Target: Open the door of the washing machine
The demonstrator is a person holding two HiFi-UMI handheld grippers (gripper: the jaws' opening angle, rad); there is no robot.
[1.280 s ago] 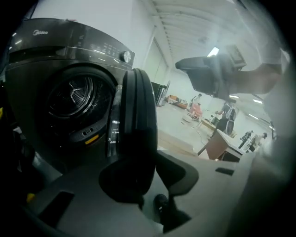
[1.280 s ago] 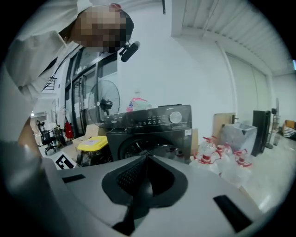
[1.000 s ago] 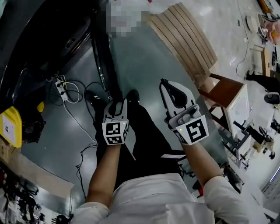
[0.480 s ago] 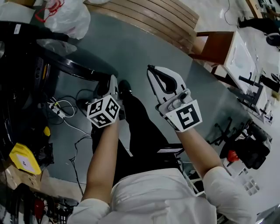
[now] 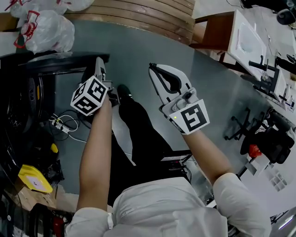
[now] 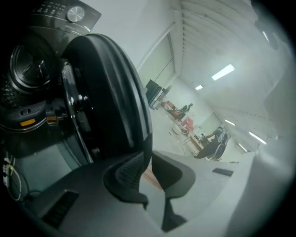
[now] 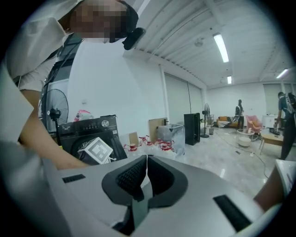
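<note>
The black washing machine (image 5: 18, 106) stands at the left of the head view, and its round door (image 5: 60, 59) hangs swung out from the front. In the left gripper view the door (image 6: 108, 92) fills the left half, with the drum opening (image 6: 30, 60) behind it. My left gripper (image 5: 99, 62) is at the door's outer rim. Its jaws (image 6: 149, 157) are closing with a narrow gap left, the rim right at their tips. My right gripper (image 5: 153, 69) hangs shut and holds nothing over the floor, to the right of the door (image 7: 146, 159).
White plastic bags (image 5: 46, 28) lie beyond the door, next to a slatted wooden bench (image 5: 138, 14). A power strip with cables (image 5: 58, 124) and a yellow thing (image 5: 34, 178) lie by the washer. My shoe (image 5: 124, 91) is under the grippers. Stands and gear (image 5: 273, 143) crowd the right.
Both grippers have swung left toward the washer. The left one went from above my foot to the door's outer rim, and the right one followed beside it.
</note>
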